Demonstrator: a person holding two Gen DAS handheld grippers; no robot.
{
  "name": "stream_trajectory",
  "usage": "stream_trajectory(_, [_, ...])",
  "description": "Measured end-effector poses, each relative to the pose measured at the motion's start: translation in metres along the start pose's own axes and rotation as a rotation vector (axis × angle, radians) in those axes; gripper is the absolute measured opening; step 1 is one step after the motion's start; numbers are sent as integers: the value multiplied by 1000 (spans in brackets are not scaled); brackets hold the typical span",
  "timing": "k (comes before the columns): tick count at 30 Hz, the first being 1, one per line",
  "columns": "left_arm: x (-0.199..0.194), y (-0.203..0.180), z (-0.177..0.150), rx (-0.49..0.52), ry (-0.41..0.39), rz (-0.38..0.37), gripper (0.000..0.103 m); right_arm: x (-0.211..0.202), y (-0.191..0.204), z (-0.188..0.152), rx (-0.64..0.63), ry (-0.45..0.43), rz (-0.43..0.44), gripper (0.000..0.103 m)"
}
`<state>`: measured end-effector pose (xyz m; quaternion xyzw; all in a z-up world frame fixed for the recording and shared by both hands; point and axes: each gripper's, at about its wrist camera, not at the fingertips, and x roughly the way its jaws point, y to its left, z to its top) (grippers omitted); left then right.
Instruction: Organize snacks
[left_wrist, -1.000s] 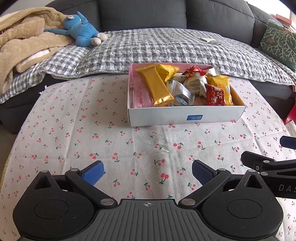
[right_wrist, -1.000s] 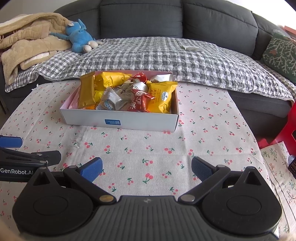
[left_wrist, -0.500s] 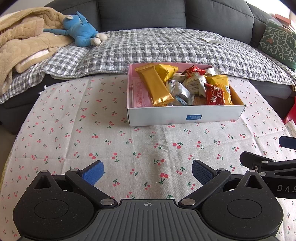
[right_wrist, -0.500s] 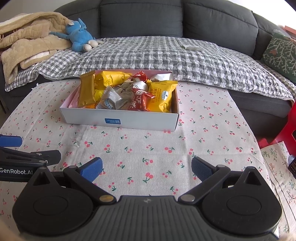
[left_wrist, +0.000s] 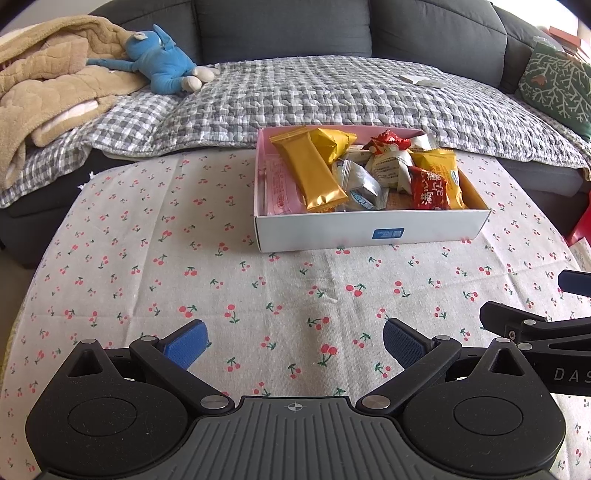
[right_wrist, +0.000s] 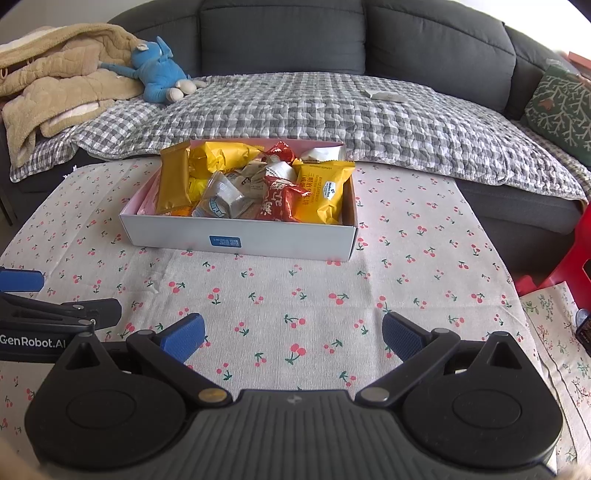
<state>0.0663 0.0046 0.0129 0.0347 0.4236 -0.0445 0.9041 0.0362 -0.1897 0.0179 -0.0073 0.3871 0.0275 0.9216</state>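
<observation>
Gold bar (left_wrist: 309, 171) in box (left_wrist: 369, 230), long axis front-back; left tool (left_wrist: 293, 341), right tool (right_wrist: 291, 338) wide open, empty.

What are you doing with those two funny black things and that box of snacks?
A person holds two tools, the left tool and the right tool, both open and empty, above the cherry tablecloth. The snacks sit piled in the white box ahead: a long gold bar, a red packet, yellow bags. Nothing is being touched at this moment.
</observation>
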Motion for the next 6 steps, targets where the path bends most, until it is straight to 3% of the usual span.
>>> stream_trajectory(6, [-1,1,-1,16,-7,6,102,1,1,-2,-1,2,-3,103])
